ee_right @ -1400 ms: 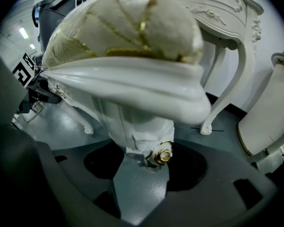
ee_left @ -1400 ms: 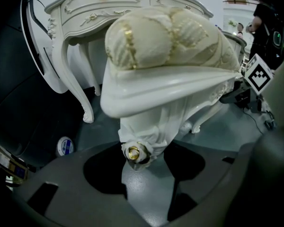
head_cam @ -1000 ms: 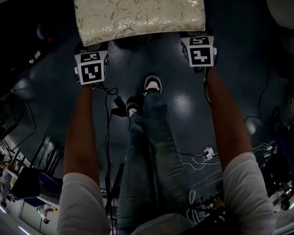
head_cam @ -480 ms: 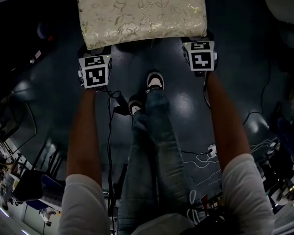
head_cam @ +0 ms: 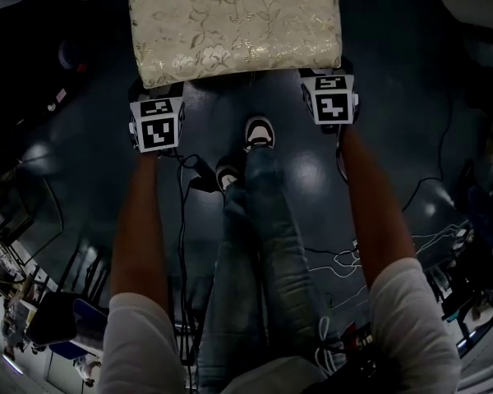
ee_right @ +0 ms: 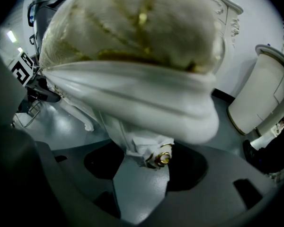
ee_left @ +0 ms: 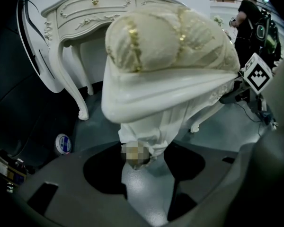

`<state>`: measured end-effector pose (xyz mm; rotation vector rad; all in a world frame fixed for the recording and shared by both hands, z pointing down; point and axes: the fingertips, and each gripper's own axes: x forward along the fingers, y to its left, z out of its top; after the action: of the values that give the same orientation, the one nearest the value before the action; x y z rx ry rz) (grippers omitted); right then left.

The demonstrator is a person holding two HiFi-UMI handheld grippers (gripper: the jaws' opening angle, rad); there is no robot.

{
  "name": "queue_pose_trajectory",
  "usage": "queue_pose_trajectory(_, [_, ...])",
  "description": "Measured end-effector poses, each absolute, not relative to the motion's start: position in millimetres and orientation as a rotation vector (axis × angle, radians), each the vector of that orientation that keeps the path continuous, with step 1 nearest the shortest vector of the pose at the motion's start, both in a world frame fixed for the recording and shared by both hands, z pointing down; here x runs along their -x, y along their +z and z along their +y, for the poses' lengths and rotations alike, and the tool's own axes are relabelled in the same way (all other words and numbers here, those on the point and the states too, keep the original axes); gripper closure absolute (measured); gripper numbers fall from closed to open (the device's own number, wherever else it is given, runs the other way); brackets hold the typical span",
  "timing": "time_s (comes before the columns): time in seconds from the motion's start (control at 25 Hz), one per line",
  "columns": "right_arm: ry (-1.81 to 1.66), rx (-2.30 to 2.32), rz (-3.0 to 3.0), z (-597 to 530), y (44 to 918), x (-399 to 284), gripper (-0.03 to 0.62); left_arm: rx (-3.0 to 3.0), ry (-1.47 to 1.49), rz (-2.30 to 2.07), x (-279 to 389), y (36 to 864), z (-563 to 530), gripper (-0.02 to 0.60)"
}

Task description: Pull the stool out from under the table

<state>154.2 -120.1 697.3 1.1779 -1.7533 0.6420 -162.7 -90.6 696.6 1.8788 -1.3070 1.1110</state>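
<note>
No text can be read anywhere. The round blue-and-white label (ee_left: 63, 144), low and left of the white carved stool (ee_left: 156, 98), is too blurred to read

The head view's top edge cuts off the stool (head_cam: 234, 23), whose seat hides most of its legs there.

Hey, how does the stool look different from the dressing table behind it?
The stool has a padded cream seat with a gold leaf pattern, while the table shows hard white carved drawer fronts with small gold knobs. In the left gripper view the stool is close up and fills much of the picture, while the table stands behind it, further off. Both are white with curved, carved legs.
</note>
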Motion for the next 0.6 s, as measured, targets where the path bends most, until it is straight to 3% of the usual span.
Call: queue_pose_trajectory(0.6, [0.654, -1.147, -1.736, -121.5, 697.9, -156.2, 0.329, -1.840, 1.106, -1.302, 160.9, 703.0, -83.9, 0.319])
